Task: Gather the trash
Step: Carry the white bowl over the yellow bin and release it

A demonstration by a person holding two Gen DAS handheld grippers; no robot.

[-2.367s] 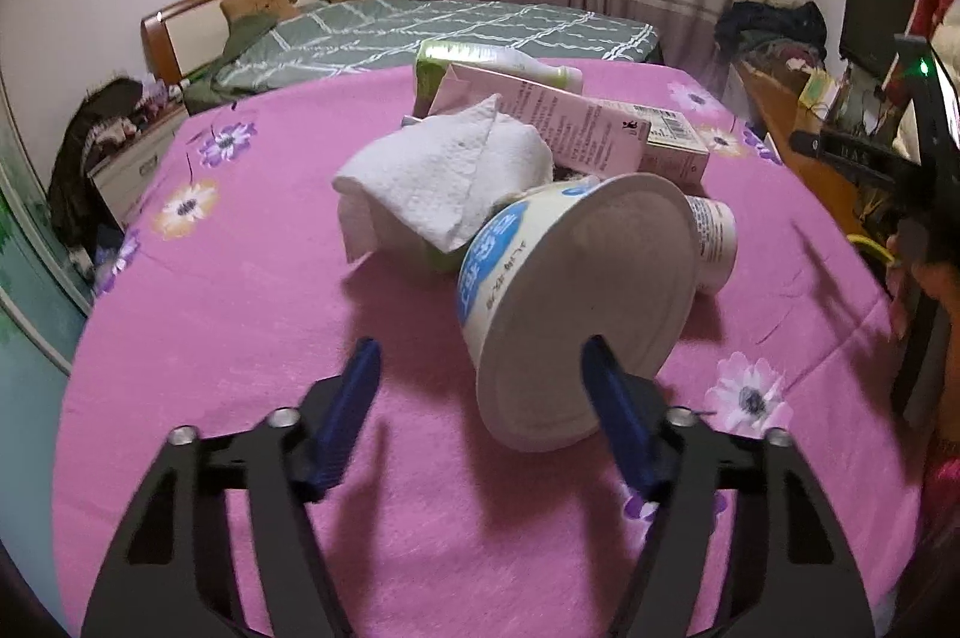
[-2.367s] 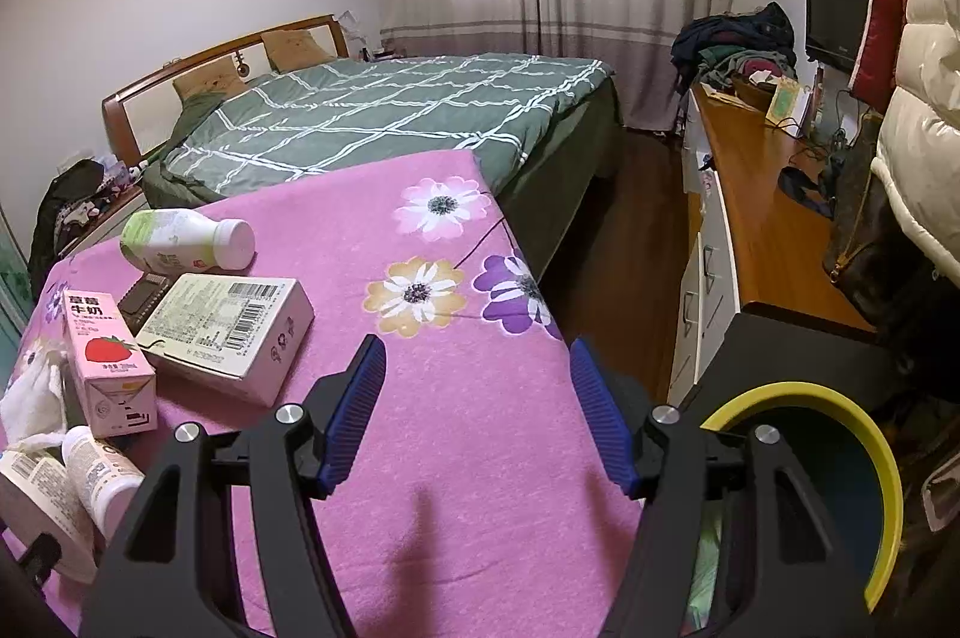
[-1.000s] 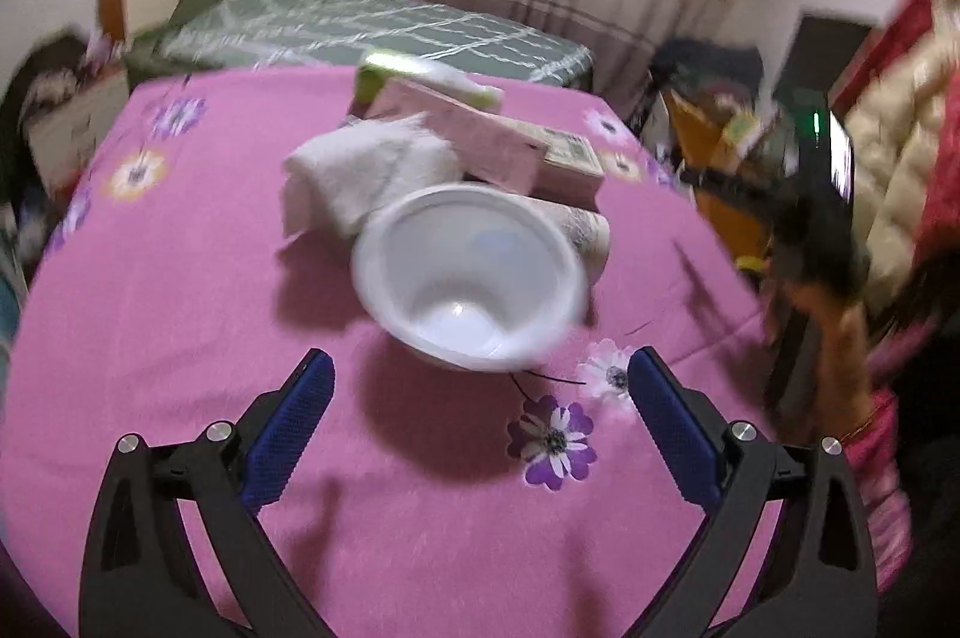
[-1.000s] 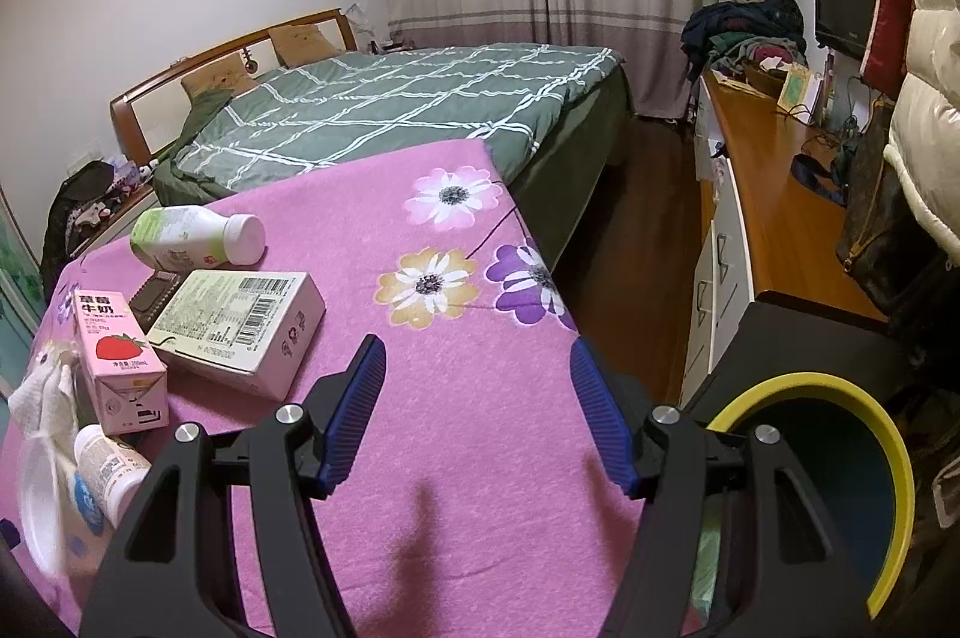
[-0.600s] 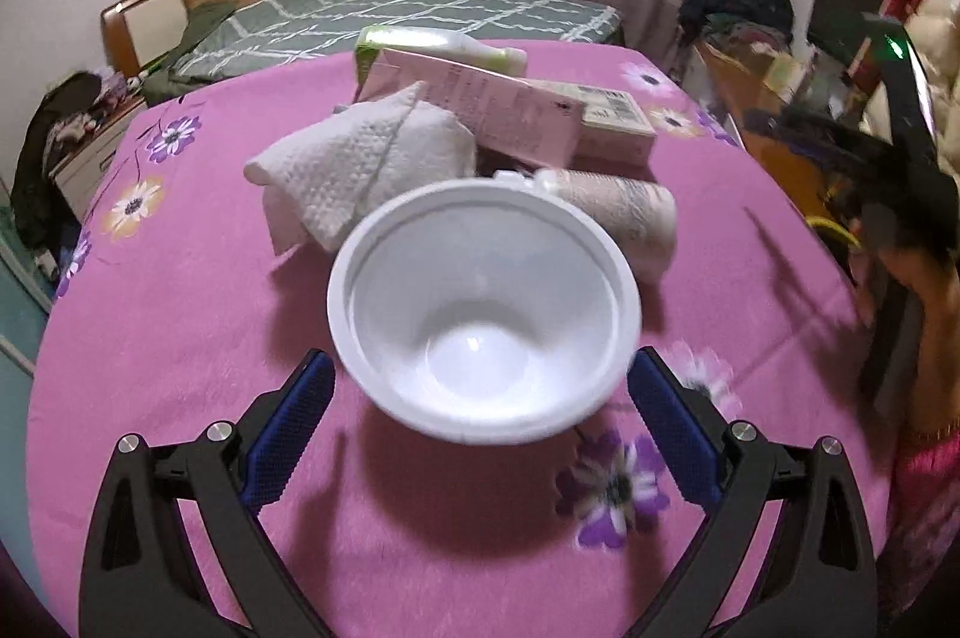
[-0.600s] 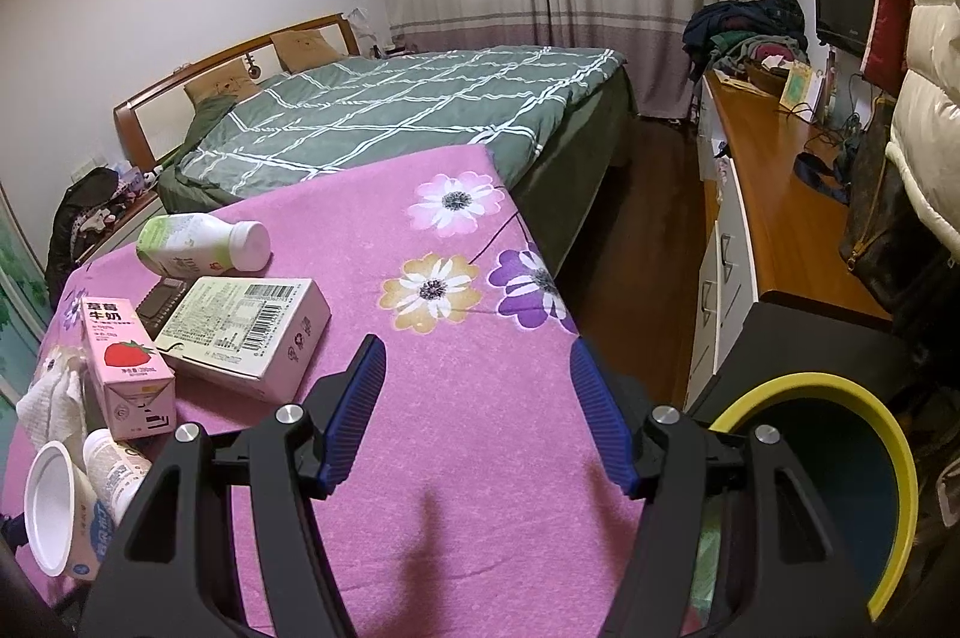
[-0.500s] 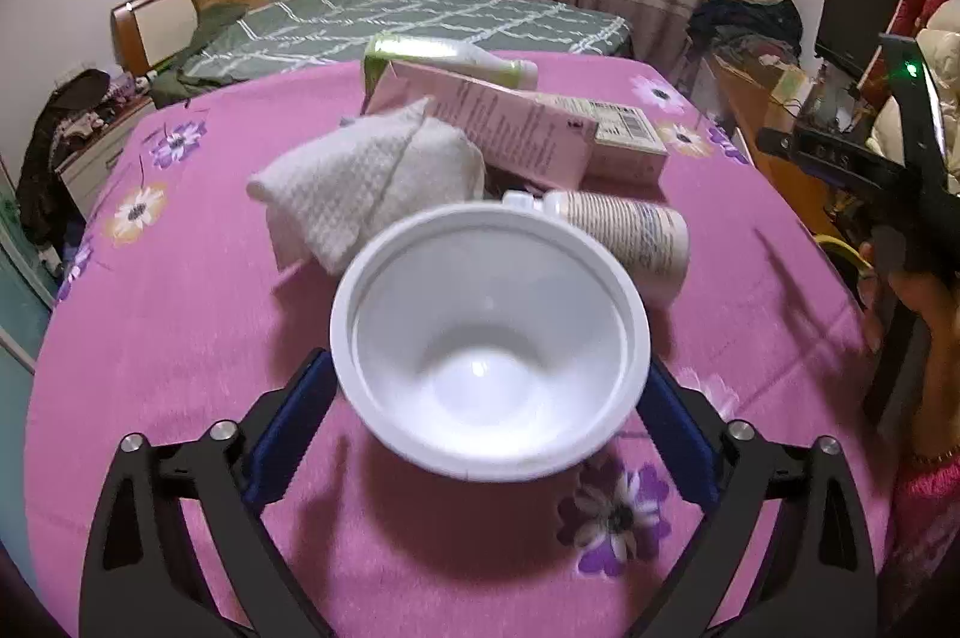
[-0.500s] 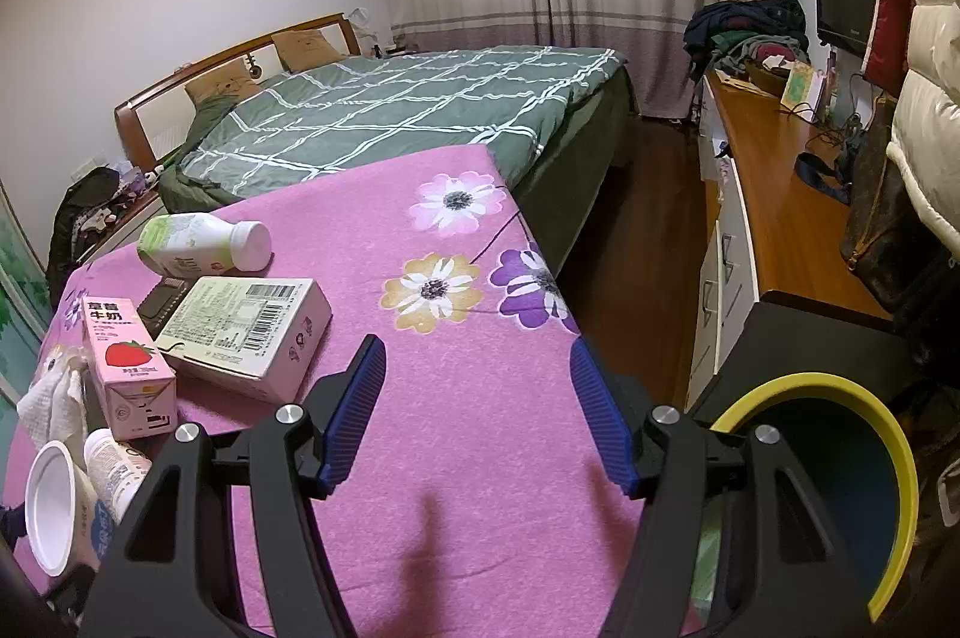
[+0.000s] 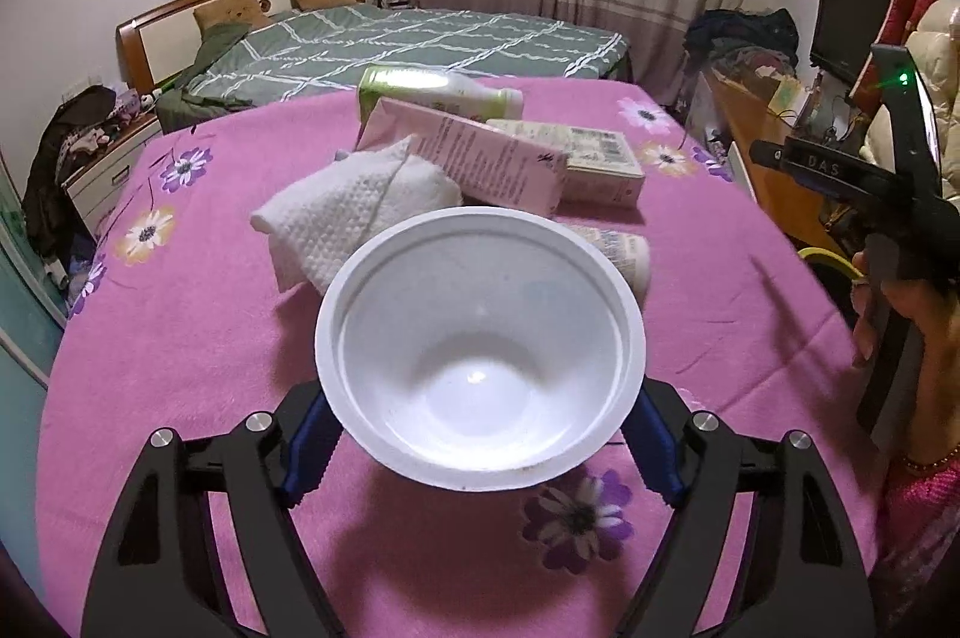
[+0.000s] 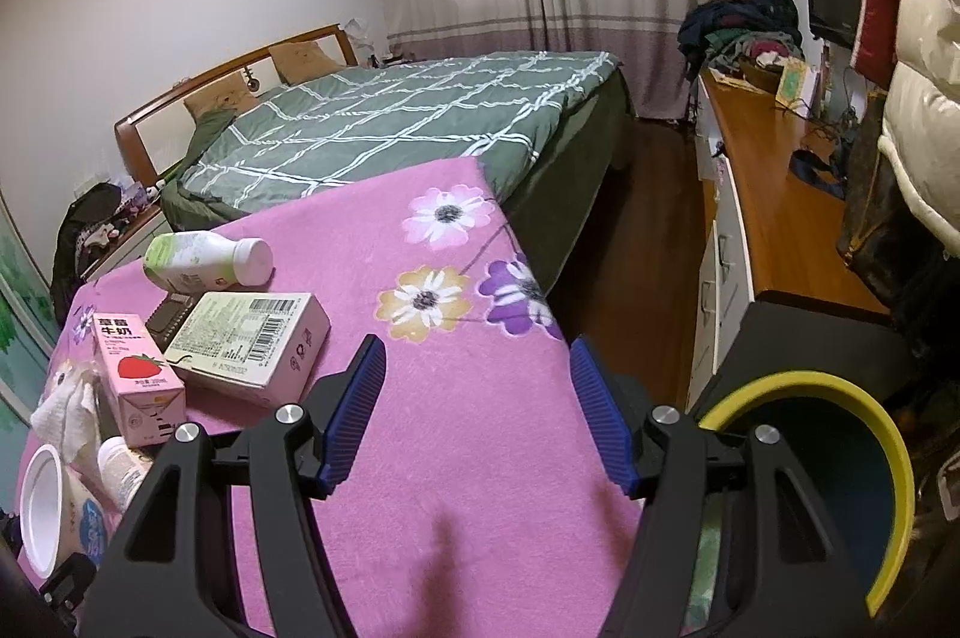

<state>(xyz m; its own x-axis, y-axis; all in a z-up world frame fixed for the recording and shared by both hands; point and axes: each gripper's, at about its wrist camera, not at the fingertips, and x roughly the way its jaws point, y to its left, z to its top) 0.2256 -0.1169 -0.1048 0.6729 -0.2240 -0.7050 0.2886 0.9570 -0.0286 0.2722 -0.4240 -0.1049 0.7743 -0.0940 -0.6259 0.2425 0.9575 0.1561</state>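
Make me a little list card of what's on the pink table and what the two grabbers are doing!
Table: pink flowered cloth
Left gripper: jaws closing around the white cup, mouth facing the camera
Right gripper: open, holding nothing
Other trash: tissue, pink milk carton, flat box, green bottle, small bottle
Bin: yellow-rimmed, beside the table

Colours and patterns on your table and around it

You see a white plastic cup [image 9: 480, 356], a pink strawberry-print milk carton [image 10: 137, 377], a green-and-white plastic bottle [image 10: 204, 260], a white dimpled paper towel [image 9: 354, 218], a magenta tablecloth with flowers [image 10: 468, 434], a yellow-rimmed bin [image 10: 864, 434], and a green white-checked bedspread [image 10: 396, 122].
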